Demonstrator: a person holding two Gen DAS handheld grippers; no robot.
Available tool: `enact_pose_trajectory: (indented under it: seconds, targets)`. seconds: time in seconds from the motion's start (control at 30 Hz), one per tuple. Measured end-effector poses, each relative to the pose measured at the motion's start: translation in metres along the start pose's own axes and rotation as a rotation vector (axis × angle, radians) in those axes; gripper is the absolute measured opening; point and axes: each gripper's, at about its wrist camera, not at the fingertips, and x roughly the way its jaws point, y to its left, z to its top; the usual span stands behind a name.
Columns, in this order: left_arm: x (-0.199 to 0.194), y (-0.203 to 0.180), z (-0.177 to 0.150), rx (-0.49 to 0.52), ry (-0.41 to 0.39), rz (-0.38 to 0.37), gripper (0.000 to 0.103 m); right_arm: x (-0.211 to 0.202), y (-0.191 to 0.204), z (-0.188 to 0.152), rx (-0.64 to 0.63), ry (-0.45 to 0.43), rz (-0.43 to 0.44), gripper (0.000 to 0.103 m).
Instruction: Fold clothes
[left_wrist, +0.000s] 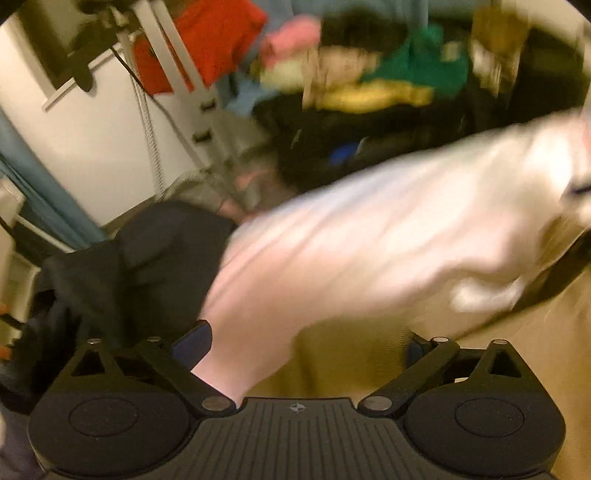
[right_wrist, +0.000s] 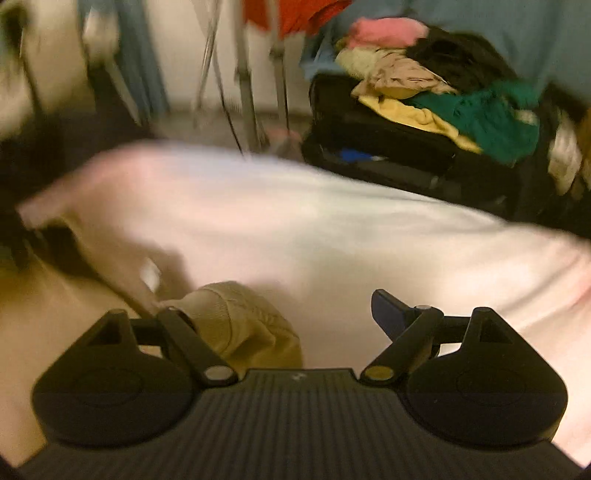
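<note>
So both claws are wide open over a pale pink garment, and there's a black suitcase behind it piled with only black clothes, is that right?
Not quite. The open black suitcase holds a mixed pile: green, yellow, pink and beige clothes beside black ones, as the right wrist view shows. The rest holds: left claw and right claw are open at the pale pink garment.

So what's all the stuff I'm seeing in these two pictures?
Pale pink garment: one, blurred, spread across the middle of both views.
Tan surface: one, under the garment.
Clothes pile: one, pink, black, beige, yellow and green, on the case.
Black case: one, behind the garment.
Red cloth: one, top left.
Dark garment: one, left.
Left gripper: black, fingers apart.
Right gripper: black, fingers apart.
</note>
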Motion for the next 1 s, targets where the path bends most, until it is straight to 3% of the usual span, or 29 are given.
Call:
enact_pose_trajectory:
  seconds: [0.13,0.2,0.27,0.33,0.4,0.43,0.6,0.7,0.87,1.0]
  targets:
    - [-0.033,-0.005,-0.022,-0.043,-0.125,0.022,0.103,-0.024,-0.005,-0.03,0.2,-0.173,0.052,0.086]
    - [-0.049,-0.008,-0.033,-0.062,-0.185,0.035,0.103,-0.023,-0.006,-0.04,0.236,-0.162,0.063,0.086]
    - [-0.066,-0.011,-0.045,-0.081,-0.246,0.049,0.103,-0.027,0.009,-0.051,0.182,-0.125,-0.019,0.086]
    - [-0.107,-0.016,-0.075,-0.092,-0.291,0.08,0.103,-0.031,0.024,-0.062,0.122,-0.095,-0.112,0.086]
    - [-0.149,-0.024,-0.113,-0.113,-0.329,0.093,0.103,-0.042,0.048,-0.077,0.024,-0.122,-0.281,0.086]
    - [-0.168,-0.027,-0.138,-0.125,-0.342,0.094,0.103,-0.049,0.057,-0.085,0.009,-0.148,-0.313,0.086]
    - [-0.265,-0.043,-0.266,-0.186,-0.41,0.1,0.103,-0.108,0.074,-0.122,0.176,-0.277,-0.204,0.086]
    - [-0.292,-0.043,-0.327,-0.229,-0.414,0.108,0.103,-0.155,0.095,-0.162,0.191,-0.365,-0.18,0.086]
    - [-0.31,-0.033,-0.355,-0.297,-0.43,0.084,0.102,-0.235,0.129,-0.257,0.179,-0.469,-0.145,0.086]
    - [-0.324,-0.025,-0.374,-0.352,-0.443,0.063,0.102,-0.268,0.143,-0.326,0.2,-0.495,-0.107,0.086]
